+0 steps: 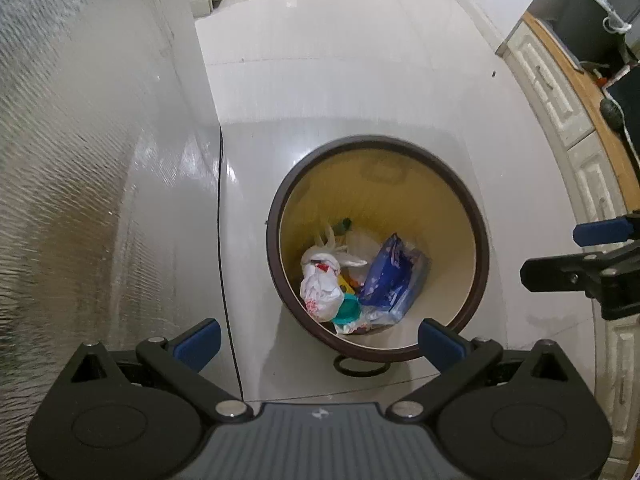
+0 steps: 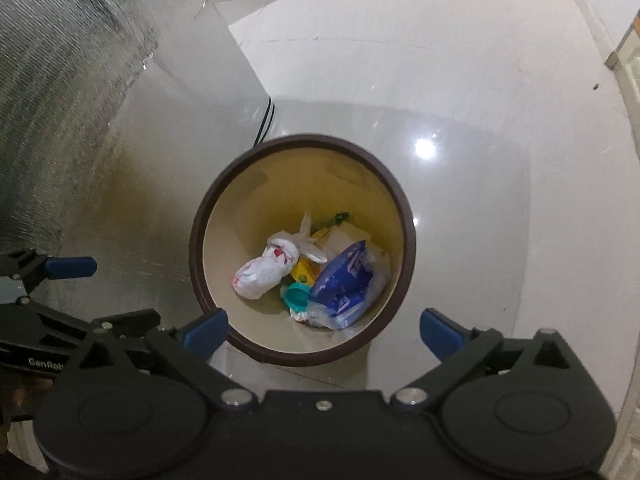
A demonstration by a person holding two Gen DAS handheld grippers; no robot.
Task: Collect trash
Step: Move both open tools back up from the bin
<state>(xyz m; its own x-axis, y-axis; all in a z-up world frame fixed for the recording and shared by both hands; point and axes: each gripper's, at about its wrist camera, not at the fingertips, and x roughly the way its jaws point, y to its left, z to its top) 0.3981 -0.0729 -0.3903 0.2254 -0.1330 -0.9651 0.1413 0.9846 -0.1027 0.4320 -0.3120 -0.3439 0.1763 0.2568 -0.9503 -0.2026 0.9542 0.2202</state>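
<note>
Both wrist views look steeply down into a round cream plastic waste bin with a dark brown rim standing on a glossy pale tiled floor.

In the left wrist view, the left gripper has its blue-padded fingers spread wide with nothing between them; the bin's near rim sits between the fingertips at about 6 o'clock of the bin. The right gripper enters at 3 o'clock of that frame, just beside the bin, also released and empty.

The trash lies at the bin's bottom: a knotted white plastic bag with red print toward 9 o'clock, a crumpled blue-and-white printed wrapper toward 4 o'clock, a teal round lid near 6 o'clock between them, and a small yellow piece (partly hidden under the bag). A green scrap shows at 12 o'clock.

A textured silvery appliance wall rises at 9 o'clock of the bin, with a thin black cable running down its edge. Cream cabinet drawers with a wooden top stand at 2 o'clock.
</note>
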